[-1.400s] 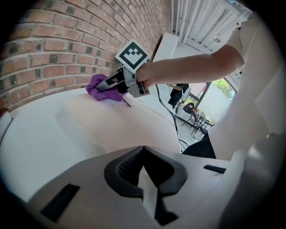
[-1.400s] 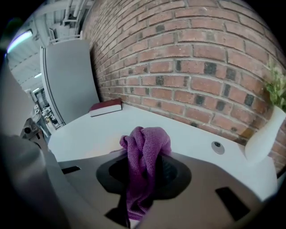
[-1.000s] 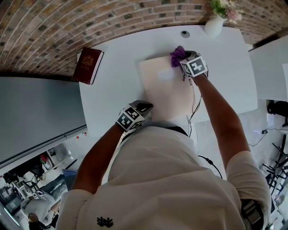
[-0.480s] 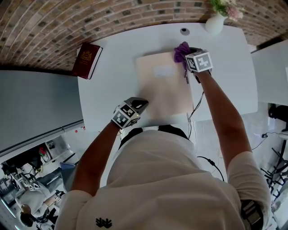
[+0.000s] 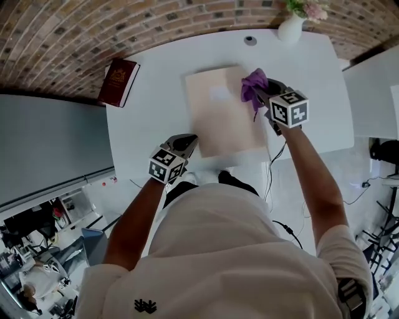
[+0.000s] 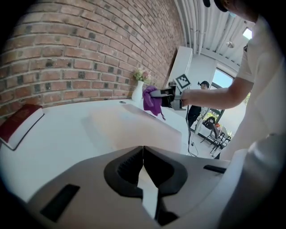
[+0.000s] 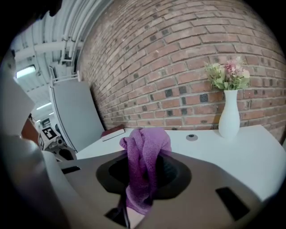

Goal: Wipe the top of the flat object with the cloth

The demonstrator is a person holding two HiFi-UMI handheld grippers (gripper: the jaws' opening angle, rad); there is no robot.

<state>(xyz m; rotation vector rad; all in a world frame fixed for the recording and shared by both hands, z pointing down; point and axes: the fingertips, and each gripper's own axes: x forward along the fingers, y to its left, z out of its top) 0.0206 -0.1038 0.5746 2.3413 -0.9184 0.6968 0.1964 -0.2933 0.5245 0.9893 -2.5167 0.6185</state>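
The cloth (image 5: 253,84) is clamped by the fingers of the right gripper (image 5: 264,91) over the board (image 5: 218,118)'s right edge; those of the left gripper (image 5: 189,141) are pressed together.

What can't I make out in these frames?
- Whether the cloth touches the board: in the head view the cloth itself covers the contact; in the right gripper view the body of the right gripper hides the board.
- Print on the book: too small, head view.
- Flowers in the vase: cut off by the head view's top edge.
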